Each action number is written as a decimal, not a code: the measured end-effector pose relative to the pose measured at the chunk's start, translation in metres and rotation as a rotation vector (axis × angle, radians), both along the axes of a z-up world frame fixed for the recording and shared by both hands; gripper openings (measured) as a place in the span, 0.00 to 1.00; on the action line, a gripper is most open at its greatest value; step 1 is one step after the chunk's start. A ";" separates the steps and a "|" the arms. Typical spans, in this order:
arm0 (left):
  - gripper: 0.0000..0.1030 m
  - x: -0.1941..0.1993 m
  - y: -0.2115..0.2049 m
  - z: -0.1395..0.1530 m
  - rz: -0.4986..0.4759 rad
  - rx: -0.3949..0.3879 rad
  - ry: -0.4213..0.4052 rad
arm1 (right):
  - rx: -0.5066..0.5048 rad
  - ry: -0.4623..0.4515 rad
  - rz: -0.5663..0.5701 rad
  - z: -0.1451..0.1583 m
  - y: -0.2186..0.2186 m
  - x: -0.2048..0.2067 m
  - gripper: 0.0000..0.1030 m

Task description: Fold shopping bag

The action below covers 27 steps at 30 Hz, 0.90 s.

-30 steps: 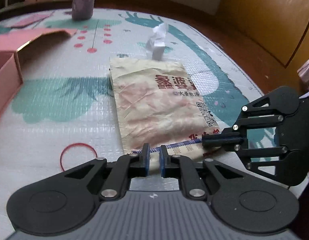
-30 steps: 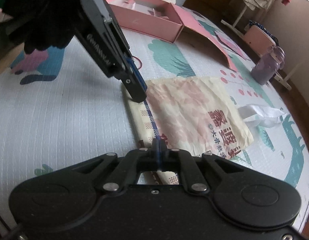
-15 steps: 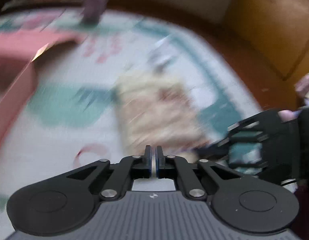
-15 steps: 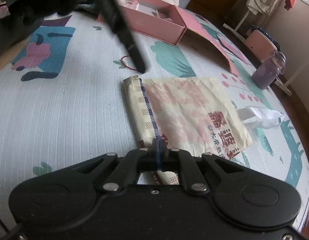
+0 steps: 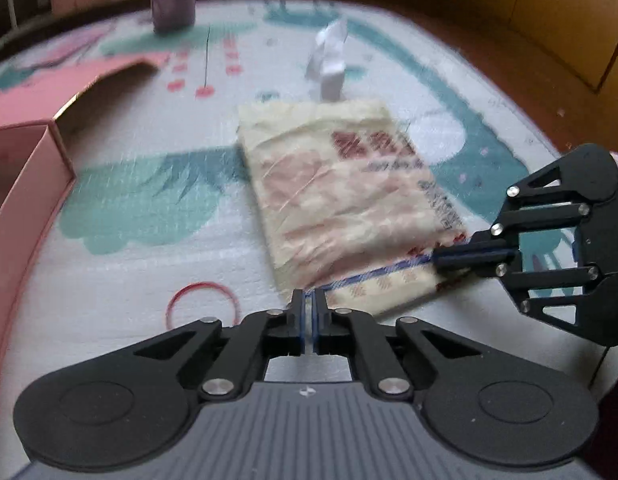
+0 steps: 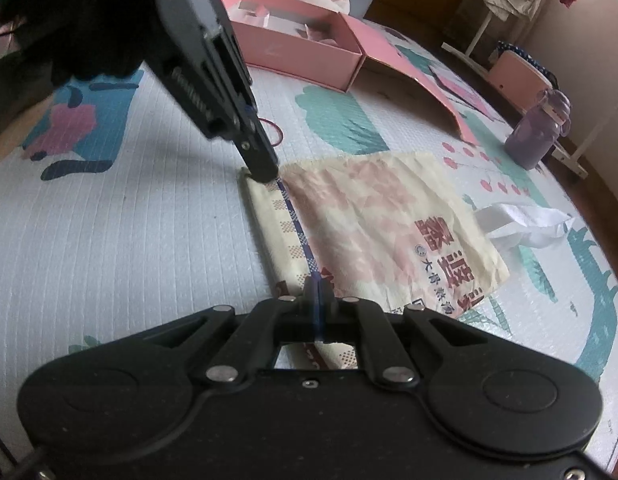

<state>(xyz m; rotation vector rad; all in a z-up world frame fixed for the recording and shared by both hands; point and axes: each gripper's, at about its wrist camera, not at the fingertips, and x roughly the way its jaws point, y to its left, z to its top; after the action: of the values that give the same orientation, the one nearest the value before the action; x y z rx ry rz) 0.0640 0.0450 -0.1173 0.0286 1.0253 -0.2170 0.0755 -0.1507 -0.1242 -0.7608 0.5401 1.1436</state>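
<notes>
cream red-printed bag (image 6: 373,216), pink box (image 6: 305,54)

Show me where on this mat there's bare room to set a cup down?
Freest: the white quilted mat beside the bag's folded edge. A smaller patch lies between the cream printed shopping bag and the pink cardboard box. Crowded: around the red rubber band, crumpled white paper and purple bottle.
</notes>
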 end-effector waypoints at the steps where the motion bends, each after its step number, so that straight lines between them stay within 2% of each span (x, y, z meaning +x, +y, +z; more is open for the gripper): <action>1: 0.04 0.003 -0.003 0.001 -0.043 0.039 -0.018 | 0.004 0.004 -0.001 0.000 -0.001 0.001 0.03; 4: 0.04 0.002 -0.005 0.006 -0.127 0.062 -0.100 | 0.010 0.008 -0.001 0.000 -0.002 0.001 0.03; 7: 0.04 0.004 -0.009 0.010 -0.187 0.083 -0.144 | 0.007 0.002 0.004 0.000 -0.001 0.000 0.03; 9: 0.04 0.013 -0.016 0.009 -0.204 0.056 -0.165 | 0.004 -0.006 0.007 -0.001 0.000 -0.001 0.03; 11: 0.04 0.022 -0.020 0.000 -0.197 0.020 -0.140 | 0.008 -0.005 0.007 -0.001 -0.001 -0.001 0.03; 13: 0.04 0.032 -0.026 -0.019 -0.179 0.036 -0.090 | 0.013 0.001 0.005 0.000 -0.002 0.000 0.03; 16: 0.04 0.041 -0.024 -0.030 -0.135 -0.016 -0.070 | 0.003 0.018 0.012 0.002 -0.011 0.001 0.03; 22: 0.04 0.052 -0.021 -0.030 -0.124 -0.049 -0.077 | 0.002 0.110 -0.044 0.007 -0.027 0.010 0.03; 25: 0.04 0.050 -0.018 -0.027 -0.101 -0.079 -0.091 | 0.025 0.179 -0.103 0.009 -0.031 0.018 0.03; 27: 0.04 0.040 -0.021 -0.020 -0.104 -0.065 -0.102 | 0.034 0.208 -0.130 0.009 -0.032 0.022 0.03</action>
<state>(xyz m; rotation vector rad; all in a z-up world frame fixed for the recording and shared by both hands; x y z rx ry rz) 0.1043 0.0238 -0.1374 0.0336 0.9154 -0.3407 0.0975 -0.1831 -0.1156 -0.5725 0.7317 1.1141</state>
